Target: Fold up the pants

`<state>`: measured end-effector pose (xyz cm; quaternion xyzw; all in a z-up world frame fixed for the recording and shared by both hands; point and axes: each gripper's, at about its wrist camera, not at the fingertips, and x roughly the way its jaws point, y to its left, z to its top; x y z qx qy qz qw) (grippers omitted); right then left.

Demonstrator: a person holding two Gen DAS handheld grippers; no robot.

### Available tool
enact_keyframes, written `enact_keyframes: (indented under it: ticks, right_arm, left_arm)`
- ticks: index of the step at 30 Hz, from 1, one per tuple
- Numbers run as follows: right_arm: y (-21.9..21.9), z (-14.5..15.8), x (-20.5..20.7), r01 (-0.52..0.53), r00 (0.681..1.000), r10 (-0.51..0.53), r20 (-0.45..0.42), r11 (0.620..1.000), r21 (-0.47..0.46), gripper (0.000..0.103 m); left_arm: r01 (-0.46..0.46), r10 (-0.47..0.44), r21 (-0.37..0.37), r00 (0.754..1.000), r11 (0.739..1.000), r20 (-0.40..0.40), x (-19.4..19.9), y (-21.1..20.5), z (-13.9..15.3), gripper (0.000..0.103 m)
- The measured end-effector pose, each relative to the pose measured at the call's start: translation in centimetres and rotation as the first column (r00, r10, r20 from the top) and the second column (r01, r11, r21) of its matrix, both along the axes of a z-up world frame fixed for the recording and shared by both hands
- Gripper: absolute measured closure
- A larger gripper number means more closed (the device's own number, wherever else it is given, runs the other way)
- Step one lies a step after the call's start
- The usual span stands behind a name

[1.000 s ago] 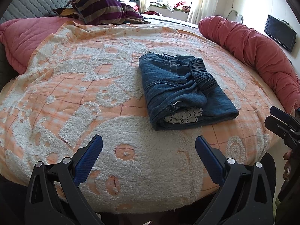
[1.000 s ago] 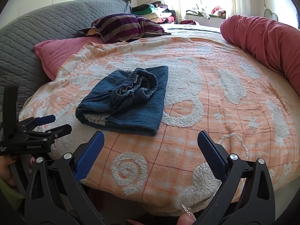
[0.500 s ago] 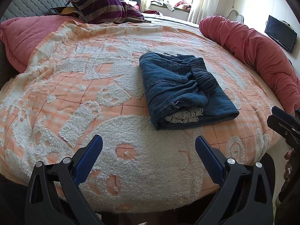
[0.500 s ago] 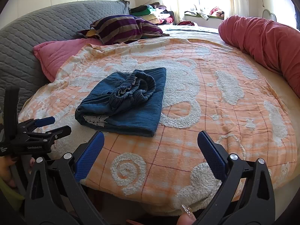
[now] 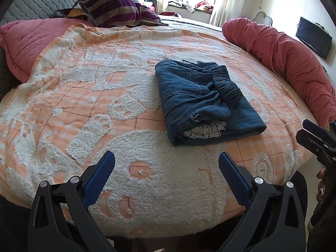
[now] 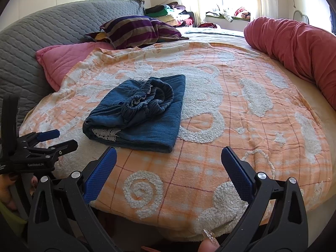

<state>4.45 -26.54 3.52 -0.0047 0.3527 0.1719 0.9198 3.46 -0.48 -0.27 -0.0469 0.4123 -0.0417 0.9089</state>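
Note:
Dark blue denim pants [image 5: 201, 100] lie folded into a compact rectangle on the orange and white blanket [image 5: 88, 96], elastic waistband bunched on top and white lace trim showing at the near edge. The right wrist view shows the same pants [image 6: 142, 113] left of centre. My left gripper [image 5: 167, 163] is open over the blanket's near edge, short of the pants and holding nothing. My right gripper [image 6: 169, 159] is also open, back from the pants' near corner. Each gripper appears at the other view's side: the right gripper [image 5: 313, 134], the left gripper [image 6: 56, 138].
A long red bolster [image 5: 283, 56] runs along the bed's right side. A pink quilted pillow [image 5: 31, 40] and a striped cushion [image 5: 113, 10] lie at the head, against a grey padded headboard [image 6: 42, 33]. A person's hand [image 6: 8, 189] grips the left tool.
Both views have shifted only slightly; the pants sit a touch higher in frame. The pants stay folded and untouched, and both grippers remain open.

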Motion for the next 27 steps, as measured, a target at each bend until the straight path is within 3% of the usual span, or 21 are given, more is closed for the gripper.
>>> enact_keyframes:
  ticks: [27]
  right_arm:
    - [-0.3,-0.36,0.25,0.006,1.0,-0.006,-0.004,1.0,-0.002,0.009]
  left_arm:
    - [0.01,-0.01,-0.024,1.0,1.0,-0.009,0.17,0.16,0.23,0.004]
